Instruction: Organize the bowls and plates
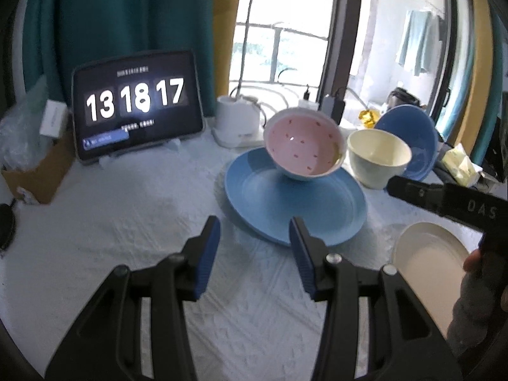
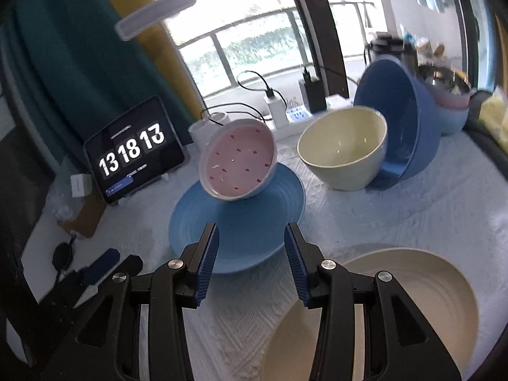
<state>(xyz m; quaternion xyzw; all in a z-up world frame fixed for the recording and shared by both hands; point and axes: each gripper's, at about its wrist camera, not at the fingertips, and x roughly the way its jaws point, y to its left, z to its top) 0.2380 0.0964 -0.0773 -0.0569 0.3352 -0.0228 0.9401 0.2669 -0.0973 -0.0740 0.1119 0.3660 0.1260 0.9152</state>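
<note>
**Ana:** Jaws first: left gripper (image 1: 254, 250) spread wide and holding nothing, right gripper (image 2: 251, 255) just the same, wide and bare.

**Ben:** And dead ahead of both?

**Ana:** Near rim of the blue plate (image 2: 235, 241), lying flat on the white tablecloth (image 1: 127, 216). In the right wrist view that rim sits directly between the fingers; for the left it lies ahead and slightly right. I'd call the right hand the nearer one.

**Ben:** Pink bowl (image 2: 238, 159)?

**Ana:** Tilted on the plate's far side, mouth tipped toward us, so its axis leans our way. Looks unsteady, I'd guess it could roll.

**Ben:** Further out?

**Ana:** Cream bowl (image 2: 344, 155) to the right, leaning against a big blue bowl (image 2: 400, 120) propped on edge. Cream plate (image 2: 397, 301) near right, under the right gripper's shoulder. Clock tablet (image 1: 136, 104) far left.
</note>
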